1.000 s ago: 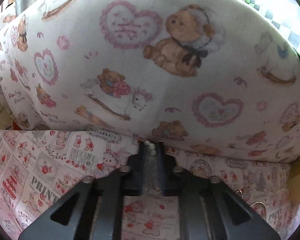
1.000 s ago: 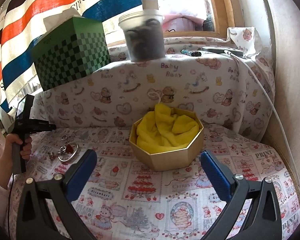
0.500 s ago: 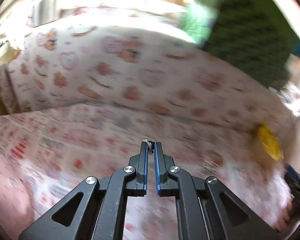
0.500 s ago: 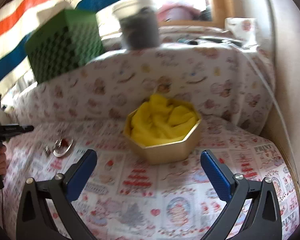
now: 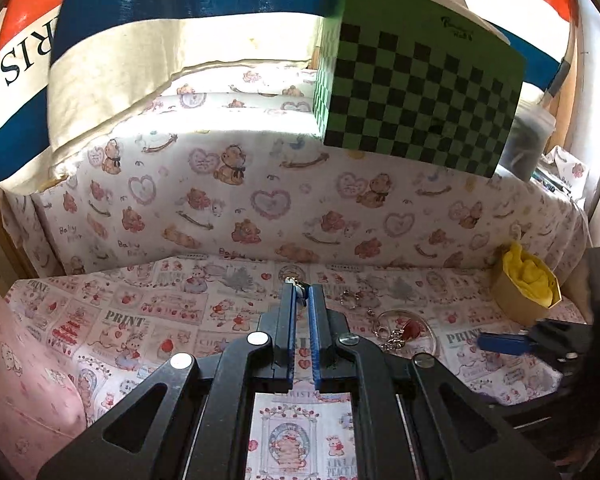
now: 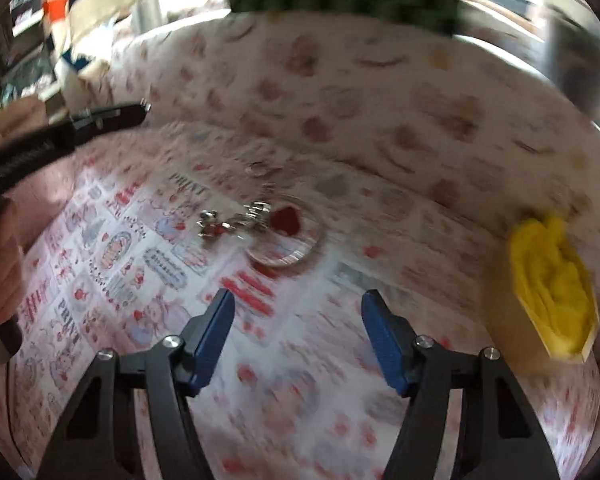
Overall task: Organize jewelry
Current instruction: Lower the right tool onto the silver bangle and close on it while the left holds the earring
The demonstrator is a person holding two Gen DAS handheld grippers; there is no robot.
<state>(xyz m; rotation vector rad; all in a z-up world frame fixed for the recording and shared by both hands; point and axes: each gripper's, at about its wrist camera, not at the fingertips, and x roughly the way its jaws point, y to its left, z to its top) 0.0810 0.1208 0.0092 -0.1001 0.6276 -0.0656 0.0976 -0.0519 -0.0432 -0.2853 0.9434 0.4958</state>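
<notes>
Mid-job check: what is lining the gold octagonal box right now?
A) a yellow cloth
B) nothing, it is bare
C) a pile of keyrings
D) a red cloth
A: the gold octagonal box is filled with a crumpled yellow cloth, seen again in the right wrist view at the right edge, while the bangle with its red charm lies outside it on the printed sheet.

Printed matt cloth cover (image 5: 148, 320), shiny metal keyring (image 6: 256, 216), yellow cloth (image 6: 552, 284)
</notes>
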